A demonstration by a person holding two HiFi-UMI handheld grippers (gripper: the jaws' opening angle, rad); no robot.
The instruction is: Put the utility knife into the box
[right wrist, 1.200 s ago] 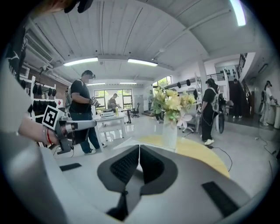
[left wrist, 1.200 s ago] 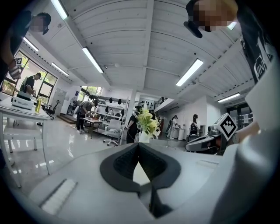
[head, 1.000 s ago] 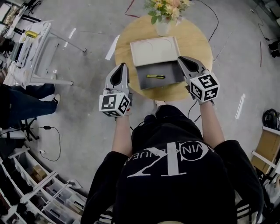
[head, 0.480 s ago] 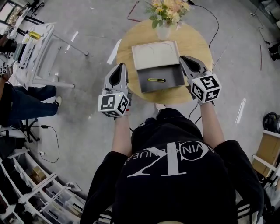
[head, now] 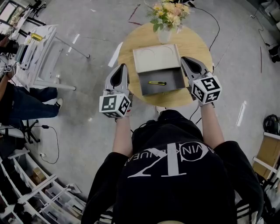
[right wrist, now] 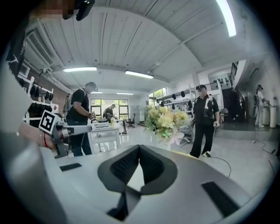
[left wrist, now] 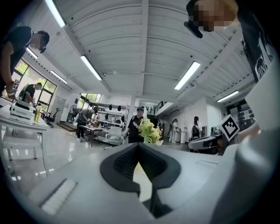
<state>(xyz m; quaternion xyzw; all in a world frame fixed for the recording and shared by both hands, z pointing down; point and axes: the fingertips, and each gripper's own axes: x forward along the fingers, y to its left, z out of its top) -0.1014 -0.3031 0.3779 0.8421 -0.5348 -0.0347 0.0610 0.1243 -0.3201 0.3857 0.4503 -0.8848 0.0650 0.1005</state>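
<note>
Yellow-black utility knife (head: 156, 82) lies inside open grey box (head: 171, 80): placing looks done. Left gripper (head: 121, 66) and right gripper (head: 187, 61) flank box, both closed, empty. Next, probably: back away clear.

Round wooden table (head: 127, 52) on grey concrete floor (head: 87, 131). Flower bouquet (head: 168, 11) in glass vase (head: 164, 34) at table's far edge. White desk (head: 41, 41) far left, person in jeans (head: 26, 103) beside it. Black cable (head: 54, 140) loops near shelving (head: 39, 188), lower left. Cardboard carton (head: 267, 148) at right edge.
</note>
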